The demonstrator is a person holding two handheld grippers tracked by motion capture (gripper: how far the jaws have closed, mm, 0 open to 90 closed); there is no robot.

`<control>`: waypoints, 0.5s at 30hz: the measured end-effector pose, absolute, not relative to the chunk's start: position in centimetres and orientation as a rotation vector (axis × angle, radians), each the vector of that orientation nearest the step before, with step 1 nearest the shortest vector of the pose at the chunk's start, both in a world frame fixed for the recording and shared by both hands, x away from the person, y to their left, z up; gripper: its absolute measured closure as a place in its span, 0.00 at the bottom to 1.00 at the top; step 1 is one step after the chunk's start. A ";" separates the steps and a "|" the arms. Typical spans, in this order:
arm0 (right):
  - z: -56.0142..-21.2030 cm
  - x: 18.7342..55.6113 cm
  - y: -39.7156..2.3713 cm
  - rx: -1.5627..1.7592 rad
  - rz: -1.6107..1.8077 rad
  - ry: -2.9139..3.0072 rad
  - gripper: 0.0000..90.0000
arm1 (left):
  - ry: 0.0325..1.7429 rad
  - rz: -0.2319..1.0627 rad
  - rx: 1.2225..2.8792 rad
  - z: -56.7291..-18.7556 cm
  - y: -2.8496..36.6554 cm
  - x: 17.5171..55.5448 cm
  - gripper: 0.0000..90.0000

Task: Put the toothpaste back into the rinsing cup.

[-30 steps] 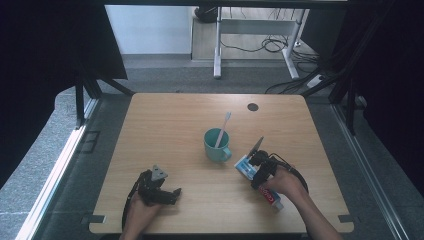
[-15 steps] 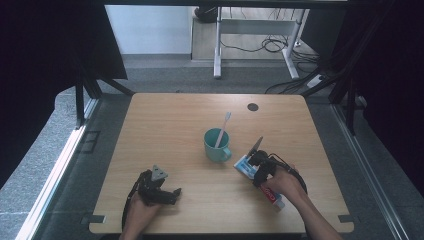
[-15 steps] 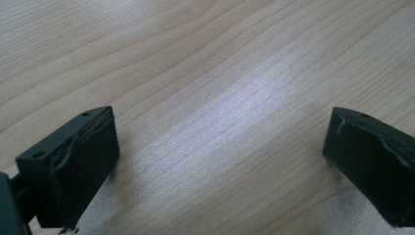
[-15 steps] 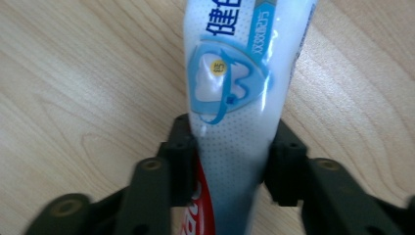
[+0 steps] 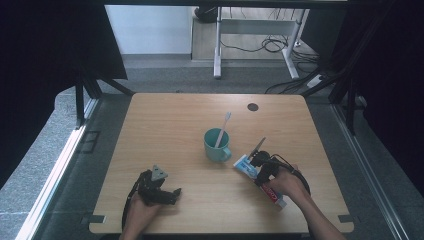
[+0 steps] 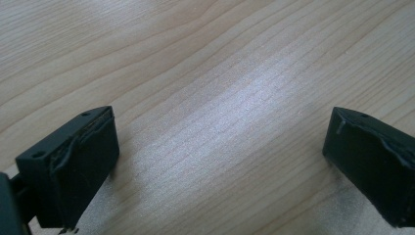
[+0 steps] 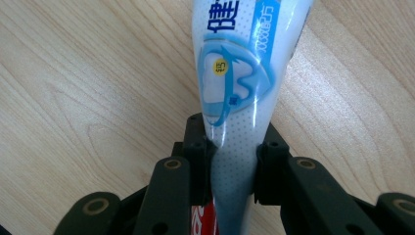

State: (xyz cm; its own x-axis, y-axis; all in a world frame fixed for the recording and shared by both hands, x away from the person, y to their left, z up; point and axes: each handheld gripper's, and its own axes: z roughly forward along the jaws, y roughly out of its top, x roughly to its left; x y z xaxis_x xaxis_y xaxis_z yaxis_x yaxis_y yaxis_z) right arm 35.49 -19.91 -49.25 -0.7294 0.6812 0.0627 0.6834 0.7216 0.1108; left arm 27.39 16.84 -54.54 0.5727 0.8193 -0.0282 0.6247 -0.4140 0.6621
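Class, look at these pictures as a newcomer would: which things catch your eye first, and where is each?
The teal mug with a toothbrush in it stands out at the middle of the wooden table. Right of it, the right tongs are squeezed shut on a white and blue toothpaste tube lying on the table. Near the front left, the left tongs rest open over bare wood.

Teal mug (image 5: 216, 145) with toothbrush (image 5: 223, 128) inside

Desk (image 5: 165, 120) mostly bare: wide room across far half & left side. Mug (image 5: 217, 145) w/ toothbrush (image 5: 223, 129) stands mid-desk, near tube (image 5: 247, 166) at right; gap btwn them looks narrow, prob. tight for a tool.
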 end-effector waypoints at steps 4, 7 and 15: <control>-49.2 35.4 -19.8 -1.143 -0.194 -2.904 0.80 | 1.147 0.400 2.173 -54.5 16.8 27.4 0.00; -49.2 35.4 -19.9 -1.143 -0.198 -2.902 0.80 | 1.147 0.399 2.174 -54.5 16.8 27.4 0.00; -48.4 35.3 -20.1 -1.135 -0.233 -2.907 0.81 | 1.148 0.399 2.173 -54.5 16.8 27.4 0.00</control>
